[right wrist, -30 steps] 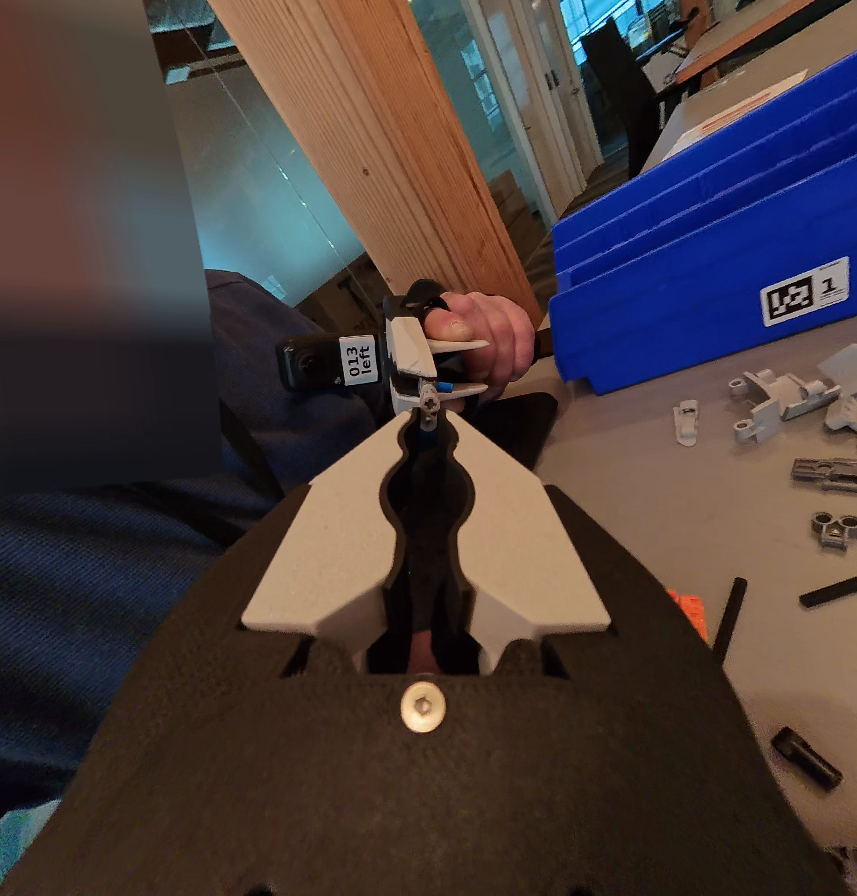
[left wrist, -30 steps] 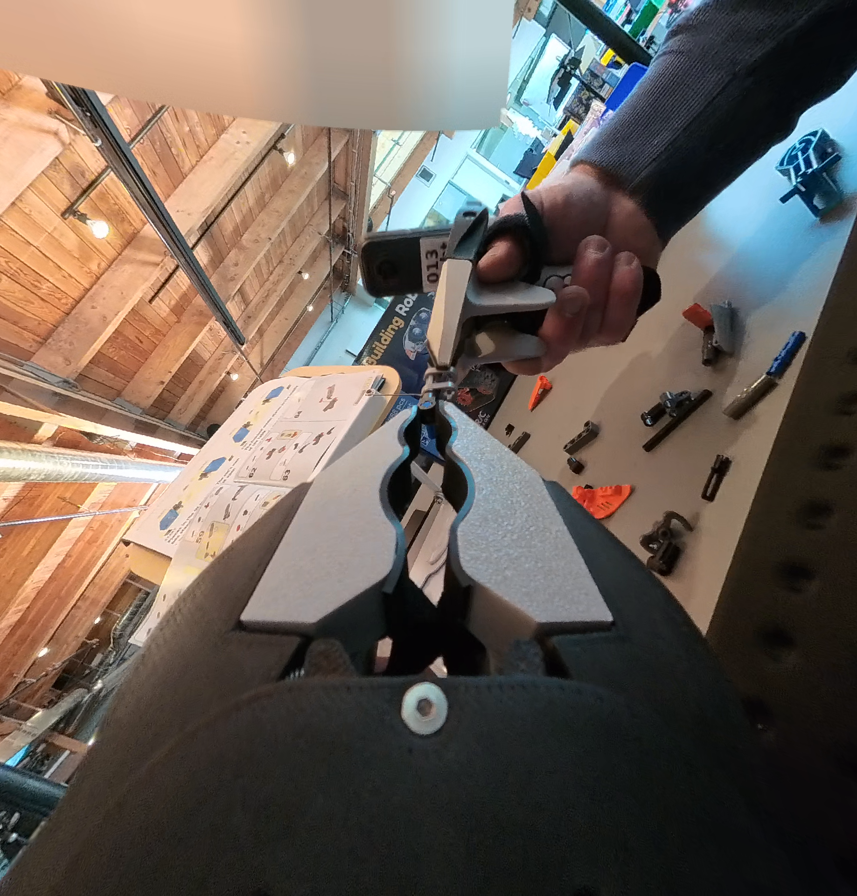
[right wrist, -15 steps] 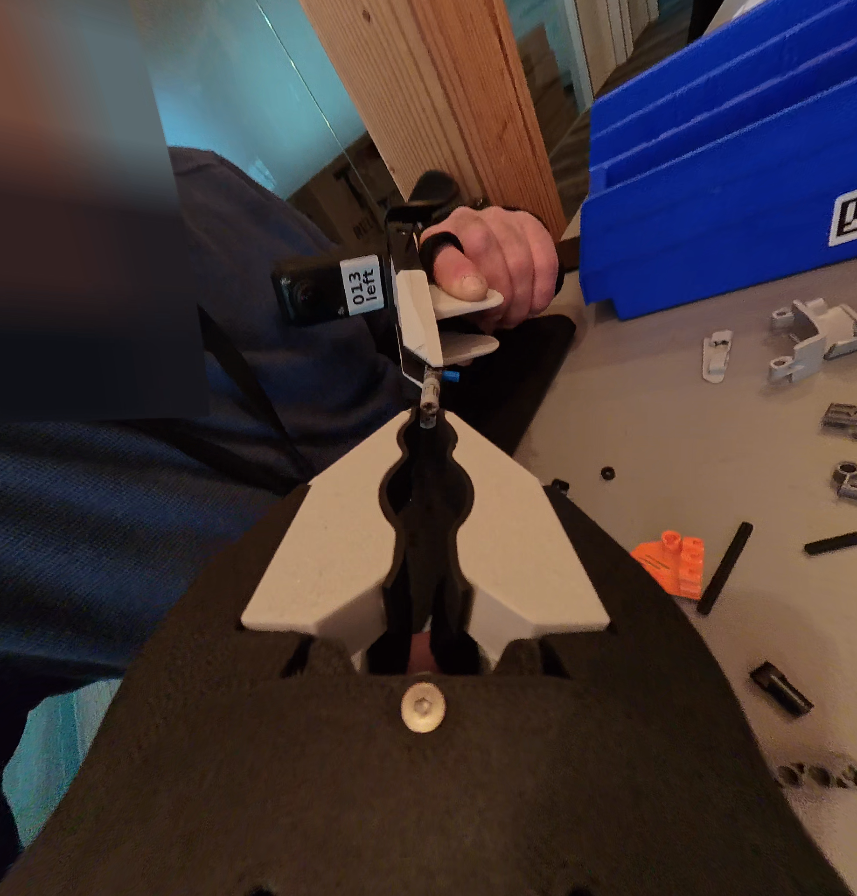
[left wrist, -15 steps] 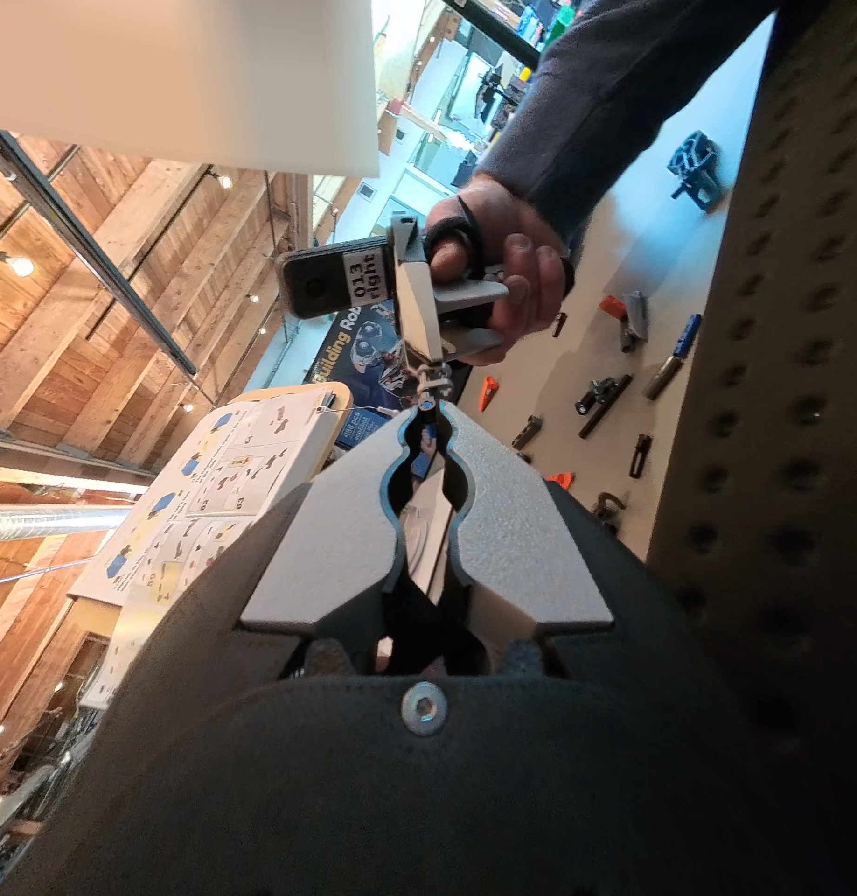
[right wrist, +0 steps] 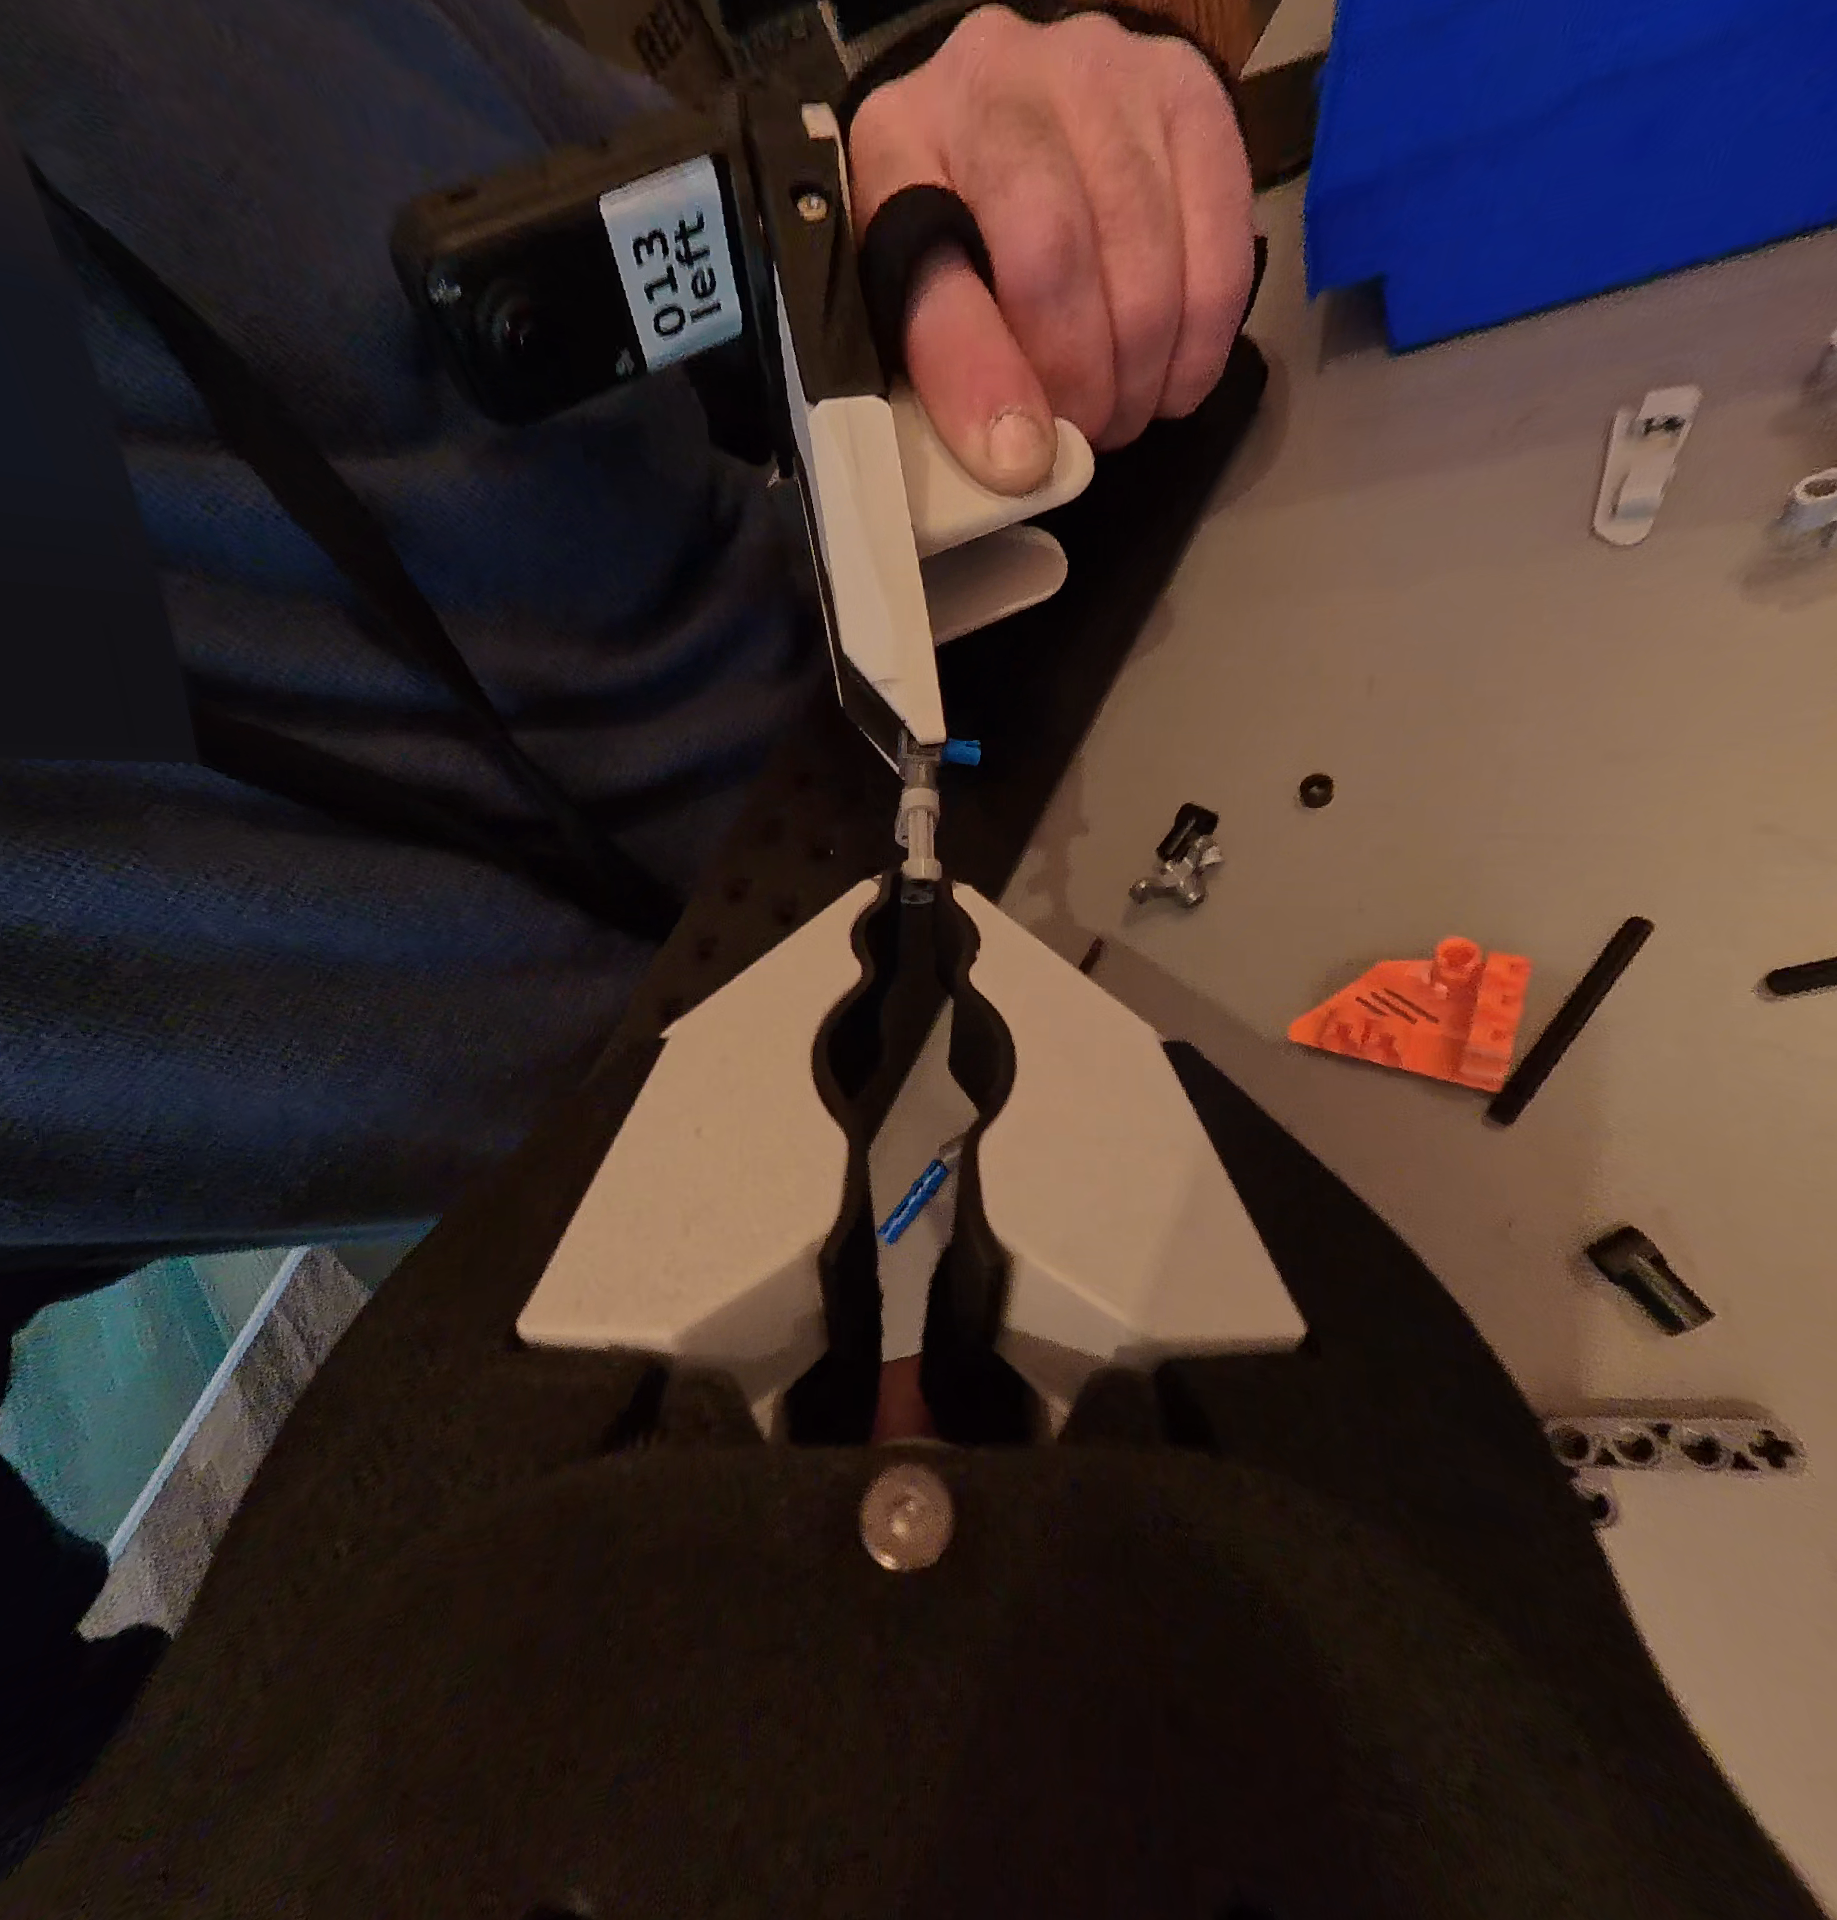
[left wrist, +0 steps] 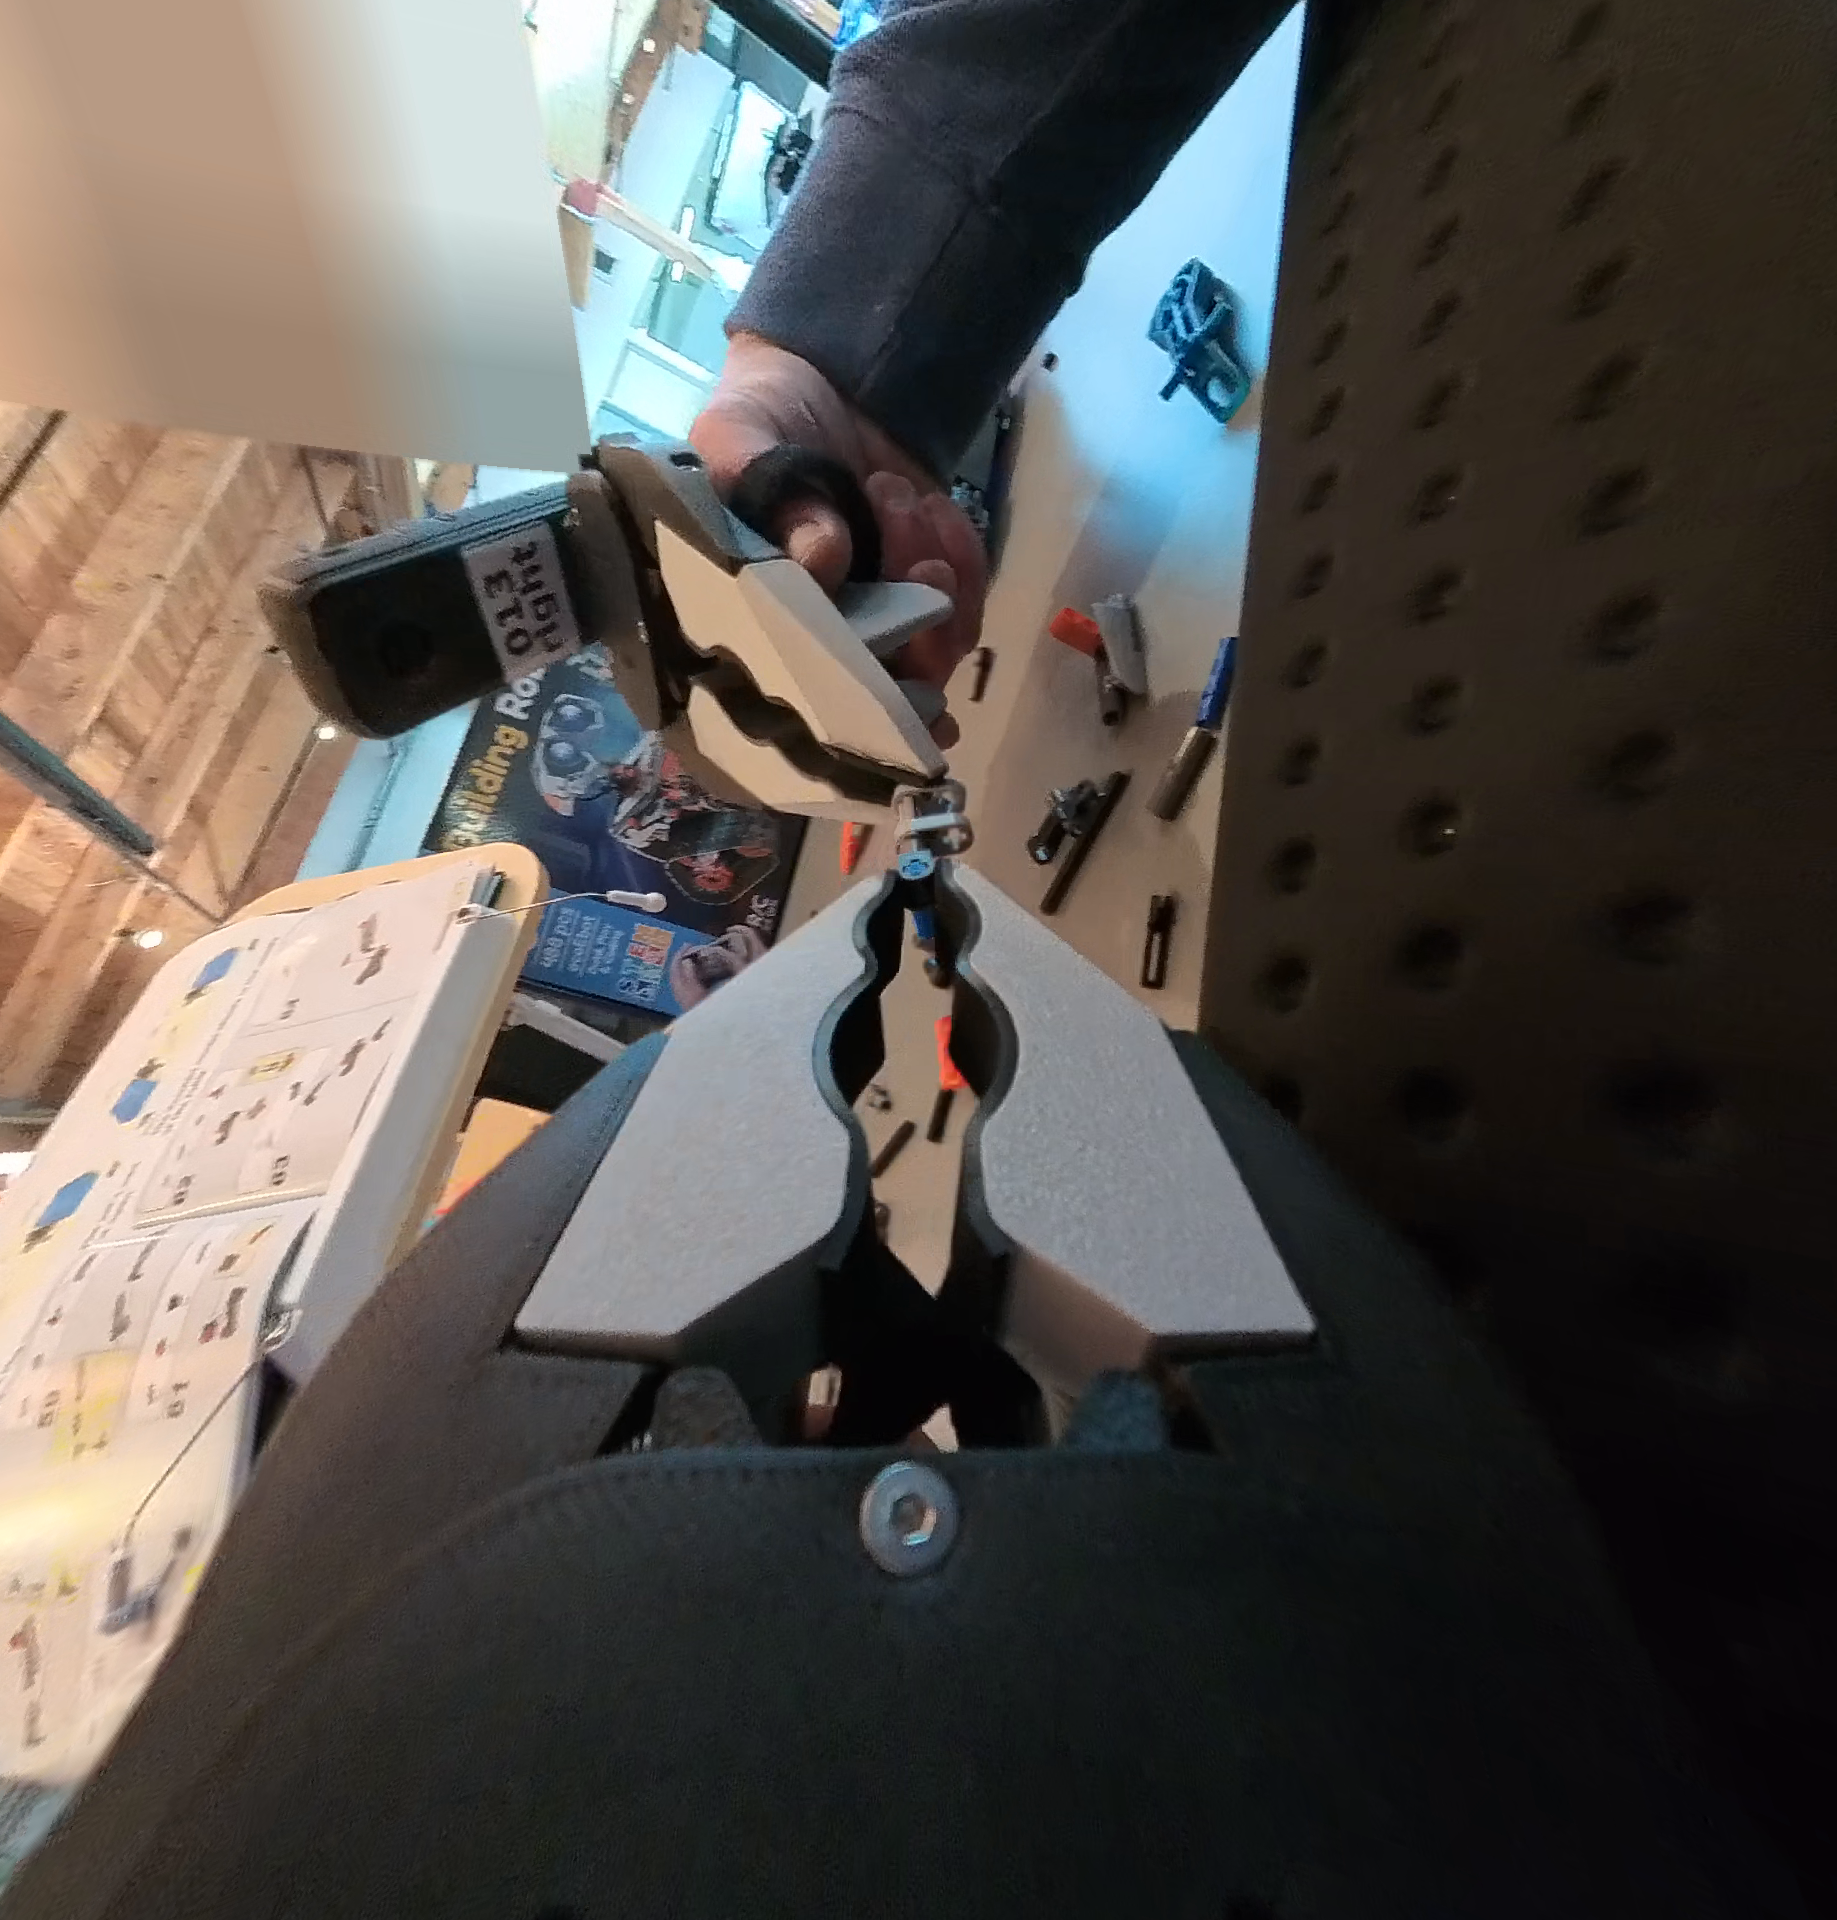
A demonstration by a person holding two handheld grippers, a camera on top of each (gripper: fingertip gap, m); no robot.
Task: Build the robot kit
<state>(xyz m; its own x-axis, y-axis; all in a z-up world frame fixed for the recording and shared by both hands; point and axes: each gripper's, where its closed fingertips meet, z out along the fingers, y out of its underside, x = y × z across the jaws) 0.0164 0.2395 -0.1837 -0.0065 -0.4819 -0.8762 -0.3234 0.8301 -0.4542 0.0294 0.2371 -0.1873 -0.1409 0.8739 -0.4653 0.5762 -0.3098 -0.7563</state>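
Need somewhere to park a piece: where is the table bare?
Bare grey table lies between the white clip and the orange wedge. It is crowded around the black axles and grey beam.

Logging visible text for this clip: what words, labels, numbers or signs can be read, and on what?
I do not quote writing; these things bear it:
White sticker on the camera of the right gripper: readable.
Second white sticker on the camera of the left gripper: readable.
Dark blue box: large print, partly hidden.
Instruction booklet: small numbers, blurred.
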